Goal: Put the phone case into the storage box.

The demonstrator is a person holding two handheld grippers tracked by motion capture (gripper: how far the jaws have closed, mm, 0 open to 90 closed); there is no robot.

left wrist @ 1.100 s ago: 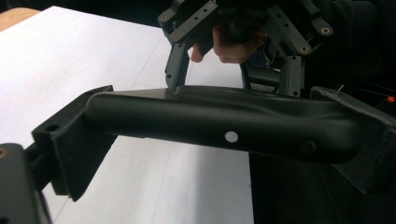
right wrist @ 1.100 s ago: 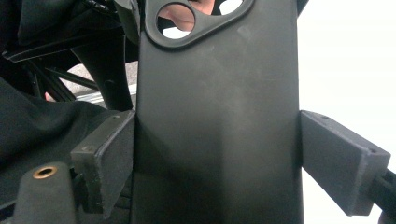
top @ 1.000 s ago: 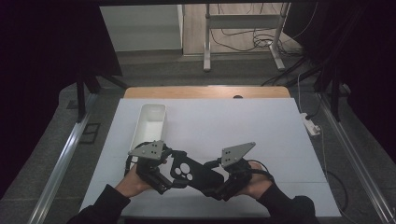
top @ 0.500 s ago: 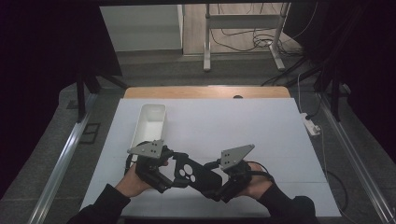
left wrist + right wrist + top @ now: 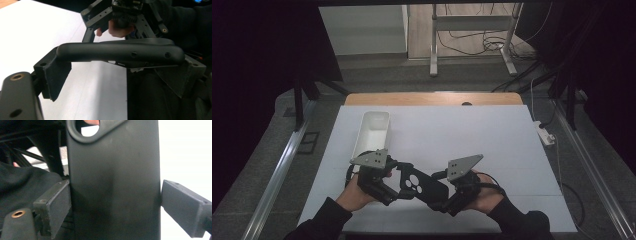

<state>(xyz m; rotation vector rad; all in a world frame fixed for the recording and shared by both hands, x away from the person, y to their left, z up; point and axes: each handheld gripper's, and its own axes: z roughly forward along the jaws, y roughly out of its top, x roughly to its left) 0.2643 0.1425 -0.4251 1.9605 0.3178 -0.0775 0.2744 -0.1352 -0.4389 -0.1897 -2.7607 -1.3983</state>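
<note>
In the high view, two hands come in from the bottom edge and meet low in the middle of the frame over a white table (image 5: 492,135). Between them lies a flat black remote control (image 5: 419,185) with pale buttons on its top face, running from left of centre down toward the right.

The left tongs (image 5: 399,182) come at the remote's left end. In the left gripper view the remote (image 5: 117,52) stretches across the middle of the frame as a long, rounded black bar, and it sits between the two black jaws, one at the lower left and one at the right. Both pads touch it at its ends, so these tongs pinch the remote; their jaws have just been closing a little.

The right tongs (image 5: 439,197) take the remote's other end. In the right gripper view the remote (image 5: 115,182) stands as a broad black slab up the middle of the frame, with an oval opening at the top. The pad at the left lies against its edge, while the pad at the right stands just off it with a thin bright gap between them. These jaws have just been opening, and the remote is between them without being squeezed.

A white oblong tray (image 5: 373,131) sits on the table above the left hand, near it but apart.
</note>
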